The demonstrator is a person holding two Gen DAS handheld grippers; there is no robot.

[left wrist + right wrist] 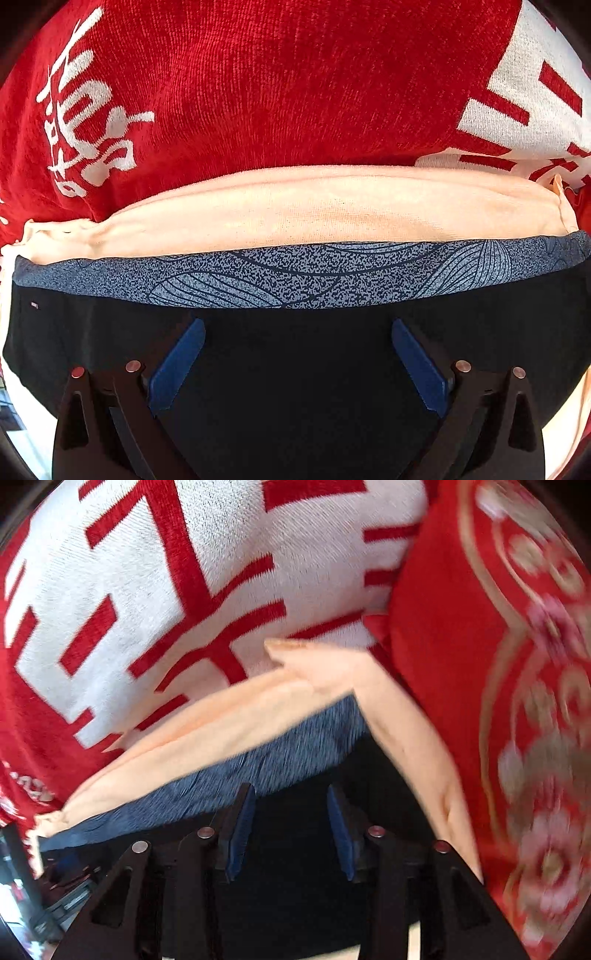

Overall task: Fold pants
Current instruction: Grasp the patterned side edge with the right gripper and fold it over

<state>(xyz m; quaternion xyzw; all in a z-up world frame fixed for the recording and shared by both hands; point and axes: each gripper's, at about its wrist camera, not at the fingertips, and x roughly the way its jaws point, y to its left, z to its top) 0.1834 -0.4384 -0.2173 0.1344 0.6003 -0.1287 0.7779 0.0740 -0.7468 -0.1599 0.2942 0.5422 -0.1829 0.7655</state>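
A: Left wrist view first. Our left gripper (pixel 297 363) stands wide open, nothing between the blue pads (pixel 177 365), over the black pants (pixel 295 406). Just ahead lie a blue patterned band (pixel 295 273), peach cloth (pixel 295 210) and the red blanket (pixel 258 92).

B: We should square up before pinching.

A: Right wrist view, blurred: our right gripper (pixel 291 834) is partly open, over the same black fabric, peach cloth ahead. We cannot tell whether it grips anything.

B: Then we take one layer only.
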